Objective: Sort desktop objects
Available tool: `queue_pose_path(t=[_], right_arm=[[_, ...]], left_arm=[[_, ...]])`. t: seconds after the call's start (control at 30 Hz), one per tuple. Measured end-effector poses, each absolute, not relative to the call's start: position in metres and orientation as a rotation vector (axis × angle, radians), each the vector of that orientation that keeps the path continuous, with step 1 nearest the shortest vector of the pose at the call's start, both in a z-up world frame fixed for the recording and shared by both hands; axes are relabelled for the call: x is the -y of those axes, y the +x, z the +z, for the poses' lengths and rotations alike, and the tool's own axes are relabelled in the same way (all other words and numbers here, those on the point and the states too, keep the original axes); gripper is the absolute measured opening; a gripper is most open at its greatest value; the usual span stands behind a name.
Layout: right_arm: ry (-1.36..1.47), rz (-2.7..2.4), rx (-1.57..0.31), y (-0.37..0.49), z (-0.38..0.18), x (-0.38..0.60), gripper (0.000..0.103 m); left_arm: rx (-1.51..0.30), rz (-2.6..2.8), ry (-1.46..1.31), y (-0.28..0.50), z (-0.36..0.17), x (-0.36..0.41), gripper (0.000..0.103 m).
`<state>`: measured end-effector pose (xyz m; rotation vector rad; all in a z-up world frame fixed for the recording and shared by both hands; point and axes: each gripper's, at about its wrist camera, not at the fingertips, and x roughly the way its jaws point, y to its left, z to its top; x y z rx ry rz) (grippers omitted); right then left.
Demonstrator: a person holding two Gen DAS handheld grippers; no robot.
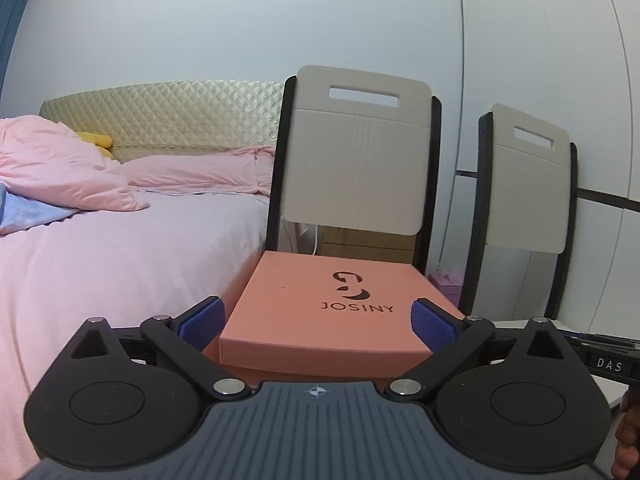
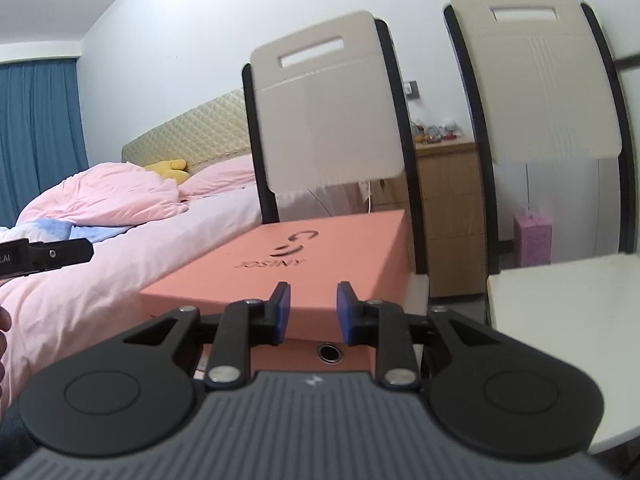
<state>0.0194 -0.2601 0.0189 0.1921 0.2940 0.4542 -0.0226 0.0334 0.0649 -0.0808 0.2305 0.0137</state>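
A salmon-pink shoe box marked JOSINY (image 1: 320, 312) sits on a chair seat in front of me. My left gripper (image 1: 318, 322) is open wide, its blue pads either side of the box's near end without clearly touching it. In the right wrist view the same box (image 2: 304, 264) lies just ahead. My right gripper (image 2: 312, 312) is partly open and empty, its blue pads in front of the box's near side, above a round metal eyelet (image 2: 329, 354). The left gripper's black body (image 2: 48, 258) shows at the left edge of that view.
Two chairs with beige backs (image 1: 356, 160) (image 2: 540, 80) stand against the white wall. A bed with pink bedding (image 1: 100, 248) lies to the left. A white tabletop (image 2: 568, 340) is at the right. A wooden cabinet (image 2: 448, 208) and a pink carton (image 2: 532, 240) stand behind.
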Motion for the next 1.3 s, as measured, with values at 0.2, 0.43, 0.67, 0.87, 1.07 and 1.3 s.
queue_pose_path(t=[0.2, 0.43, 0.67, 0.87, 1.07, 1.3], right_arm=[[0.212, 0.439, -0.245, 0.003, 0.029, 0.251, 0.029], [0.233, 0.431, -0.195, -0.007, 0.022, 0.239, 0.039], [0.209, 0.391, -0.171, -0.005, 0.018, 0.238, 0.054], [0.195, 0.382, -0.178, -0.004, 0.014, 0.231, 0.084], [0.209, 0.339, -0.195, 0.0, 0.008, 0.231, 0.103], [0.193, 0.3, -0.189, -0.003, 0.006, 0.232, 0.103]], left_arm=[[-0.179, 0.066, -0.008, -0.027, 0.058, -0.032, 0.103], [-0.166, 0.122, -0.043, -0.026, 0.043, -0.05, 0.103], [-0.159, 0.212, -0.077, -0.027, 0.042, -0.061, 0.103], [-0.167, 0.225, -0.026, -0.026, 0.036, -0.053, 0.103], [-0.175, 0.219, -0.009, -0.025, 0.032, -0.05, 0.103], [-0.186, 0.218, -0.011, -0.025, 0.03, -0.049, 0.103]])
